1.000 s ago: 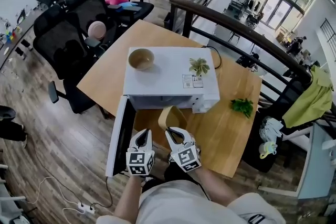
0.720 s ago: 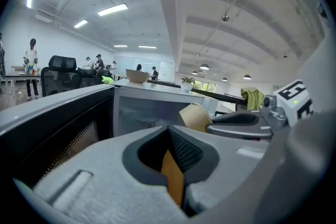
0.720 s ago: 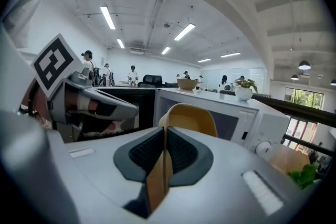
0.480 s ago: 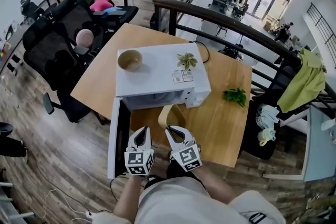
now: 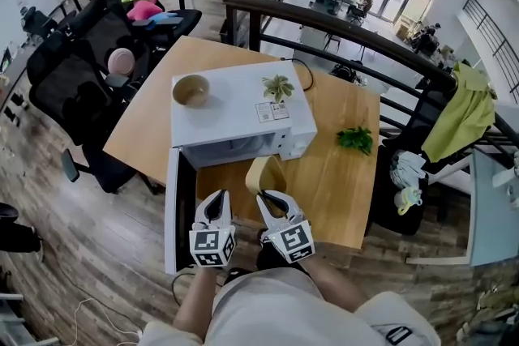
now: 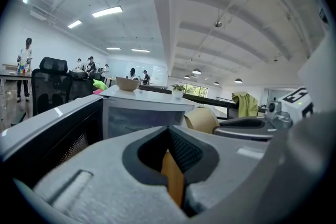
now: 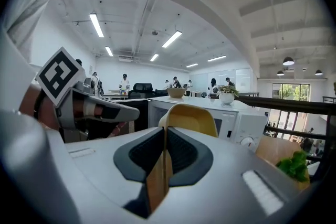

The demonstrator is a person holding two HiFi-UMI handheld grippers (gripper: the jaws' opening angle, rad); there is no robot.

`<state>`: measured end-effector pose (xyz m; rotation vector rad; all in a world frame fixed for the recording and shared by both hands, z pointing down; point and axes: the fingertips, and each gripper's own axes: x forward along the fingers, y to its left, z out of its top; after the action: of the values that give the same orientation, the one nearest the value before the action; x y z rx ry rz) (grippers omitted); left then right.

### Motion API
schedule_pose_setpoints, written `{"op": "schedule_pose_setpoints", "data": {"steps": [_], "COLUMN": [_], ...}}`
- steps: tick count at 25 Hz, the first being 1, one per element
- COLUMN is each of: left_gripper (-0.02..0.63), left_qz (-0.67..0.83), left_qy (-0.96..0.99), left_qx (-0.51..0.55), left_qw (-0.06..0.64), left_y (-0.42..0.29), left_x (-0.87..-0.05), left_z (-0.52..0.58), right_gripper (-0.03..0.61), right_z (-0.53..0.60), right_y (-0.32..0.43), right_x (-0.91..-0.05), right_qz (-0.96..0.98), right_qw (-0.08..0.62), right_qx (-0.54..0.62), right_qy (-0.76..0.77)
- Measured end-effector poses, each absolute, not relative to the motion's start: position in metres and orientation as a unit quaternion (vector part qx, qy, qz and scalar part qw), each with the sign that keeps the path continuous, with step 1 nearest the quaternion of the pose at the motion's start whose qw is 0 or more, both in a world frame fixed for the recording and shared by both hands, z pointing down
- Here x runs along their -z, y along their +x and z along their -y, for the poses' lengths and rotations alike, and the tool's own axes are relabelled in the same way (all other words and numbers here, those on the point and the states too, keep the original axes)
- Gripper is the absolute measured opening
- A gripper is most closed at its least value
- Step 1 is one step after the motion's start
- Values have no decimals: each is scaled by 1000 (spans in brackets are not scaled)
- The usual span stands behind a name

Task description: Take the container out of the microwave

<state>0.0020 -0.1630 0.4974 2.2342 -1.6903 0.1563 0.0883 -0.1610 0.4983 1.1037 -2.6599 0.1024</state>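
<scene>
Container [image 5: 266, 174]: a tan, round-walled vessel, outside the microwave [image 5: 235, 105] and just in front of its open cavity. It sits over the bare wood between the oven's front and the near edge of the table [image 5: 340, 190]. Whether its base touches the wood cannot be told.

Right gripper [image 5: 274, 198]: jaws nearly together, pads pinching the container's near wall. In the right gripper view the wall [image 7: 190, 119] rises directly from between the pads of that gripper [image 7: 164, 131].

Left gripper [image 5: 216, 202]: just beside the right one, on the side of the door. In the left gripper view its jaws [image 6: 169, 131] meet at the tips with nothing between them. Only a sliver of wood shows through lower down, and the container [image 6: 202, 119] stands apart to the right.

Microwave door [image 5: 180, 211]: swung fully open, reaching out toward the table's near edge.

On the microwave's top: a bowl [image 5: 191, 90] near the left edge and a small potted plant [image 5: 278, 85] toward the right.

Green sprig [image 5: 355, 139]: lies on the table near its right edge, well apart from the container.
</scene>
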Motion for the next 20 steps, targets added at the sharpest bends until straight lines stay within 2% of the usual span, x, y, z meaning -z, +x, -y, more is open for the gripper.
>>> {"op": "schedule_pose_setpoints", "data": {"steps": [20], "left_gripper": [3], "left_qz": [591], "left_qy": [802], "left_qx": [-8], "left_qw": [92], "left_y": [8], "left_x": [-422], "left_z": [168], "right_gripper": [34], "right_z": [169], "right_y": [112], "right_x": [-420], "right_qz": [904], "right_qw": [40], "right_qx": [1], "right_qy": [426]}}
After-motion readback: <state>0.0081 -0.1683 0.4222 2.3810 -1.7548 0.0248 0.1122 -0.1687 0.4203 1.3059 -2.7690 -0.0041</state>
